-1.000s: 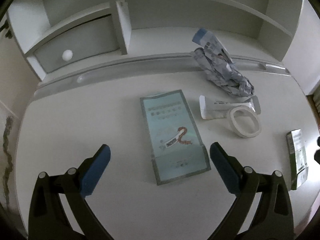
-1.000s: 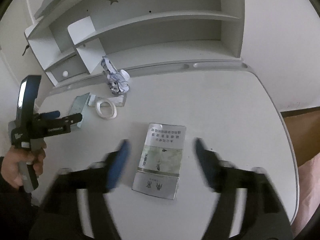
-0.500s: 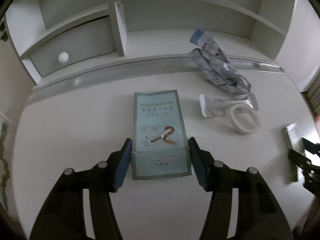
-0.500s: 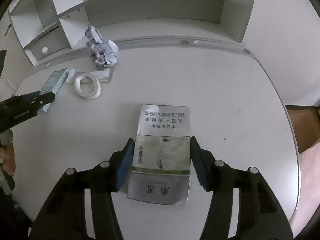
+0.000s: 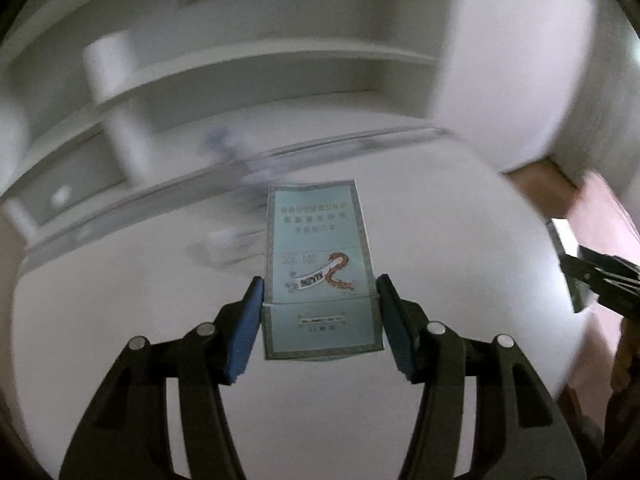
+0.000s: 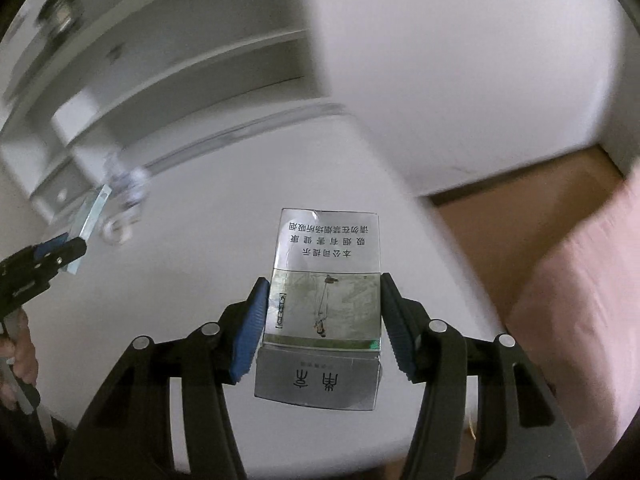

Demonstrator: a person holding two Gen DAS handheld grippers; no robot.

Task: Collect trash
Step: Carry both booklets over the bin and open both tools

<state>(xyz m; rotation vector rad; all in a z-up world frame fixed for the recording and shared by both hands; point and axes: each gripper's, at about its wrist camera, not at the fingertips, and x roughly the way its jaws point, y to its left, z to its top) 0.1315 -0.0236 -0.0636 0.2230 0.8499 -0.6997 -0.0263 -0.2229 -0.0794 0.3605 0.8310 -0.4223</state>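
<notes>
A white desk (image 6: 208, 216) with a shelf hutch (image 5: 256, 60) meets a white wall (image 6: 460, 60) above brown floor (image 6: 532, 204).

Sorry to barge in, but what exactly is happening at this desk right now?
A person is clearing trash from a white desk with two handheld grippers. The left gripper is shut on a pale blue cigarette pack, the right gripper on a silver cigarette pack. Both packs appear lifted off the surface. Blurred crumpled wrappers sit near the shelves.
</notes>
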